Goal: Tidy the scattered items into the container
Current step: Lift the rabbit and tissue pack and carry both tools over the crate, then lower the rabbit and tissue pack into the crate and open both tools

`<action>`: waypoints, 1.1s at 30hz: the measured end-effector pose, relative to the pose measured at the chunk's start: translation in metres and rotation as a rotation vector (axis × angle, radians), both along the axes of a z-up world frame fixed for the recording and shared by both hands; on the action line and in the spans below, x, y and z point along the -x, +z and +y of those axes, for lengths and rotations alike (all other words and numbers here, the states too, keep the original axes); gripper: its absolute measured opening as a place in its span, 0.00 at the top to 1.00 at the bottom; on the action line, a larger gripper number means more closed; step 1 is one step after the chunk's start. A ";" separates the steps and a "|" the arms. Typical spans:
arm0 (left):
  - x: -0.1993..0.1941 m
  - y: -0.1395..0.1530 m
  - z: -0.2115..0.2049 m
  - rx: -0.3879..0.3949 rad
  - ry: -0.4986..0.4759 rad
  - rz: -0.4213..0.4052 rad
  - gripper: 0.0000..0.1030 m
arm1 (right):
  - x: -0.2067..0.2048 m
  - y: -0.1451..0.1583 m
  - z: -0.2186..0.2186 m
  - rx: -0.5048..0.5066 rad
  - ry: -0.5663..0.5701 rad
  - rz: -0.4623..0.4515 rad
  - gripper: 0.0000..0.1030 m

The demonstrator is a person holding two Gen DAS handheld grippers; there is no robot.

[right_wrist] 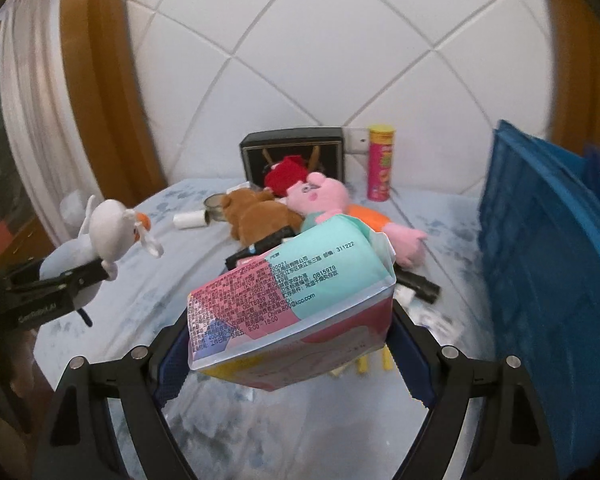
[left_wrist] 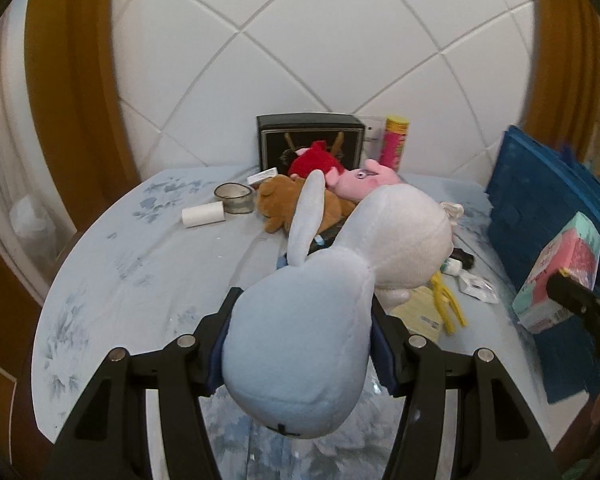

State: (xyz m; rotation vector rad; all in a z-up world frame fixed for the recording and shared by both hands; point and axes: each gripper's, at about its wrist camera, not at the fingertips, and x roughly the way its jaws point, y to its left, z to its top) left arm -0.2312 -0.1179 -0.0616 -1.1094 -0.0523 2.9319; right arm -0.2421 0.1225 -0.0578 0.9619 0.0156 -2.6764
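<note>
Blue crate (right_wrist: 548,240) stands at the bed's right edge, nearer the right gripper (right_wrist: 290,344), which pinches a tissue pack (right_wrist: 292,296) crosswise. Left gripper (left_wrist: 300,344) clamps a white plush (left_wrist: 320,300), long axis pointing forward, farther from the crate.

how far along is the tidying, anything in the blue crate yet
Nothing visibly done: the blue crate's inside is hidden. In hand: left gripper holds the white plush, right gripper the tissue pack. Left: pink pig, brown plush, tape roll, chip can.
</note>
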 end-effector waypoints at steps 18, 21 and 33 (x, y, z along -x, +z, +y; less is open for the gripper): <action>-0.032 0.063 0.132 -0.032 -0.178 0.131 0.45 | -0.082 0.082 0.111 0.006 -0.193 0.166 0.16; -0.029 0.070 0.179 -0.034 -0.210 0.148 0.45 | -0.090 0.087 0.159 0.008 -0.222 0.187 0.16; -0.031 0.108 0.411 -0.040 -0.374 0.193 0.45 | -0.121 0.104 0.375 -0.003 -0.360 0.207 0.16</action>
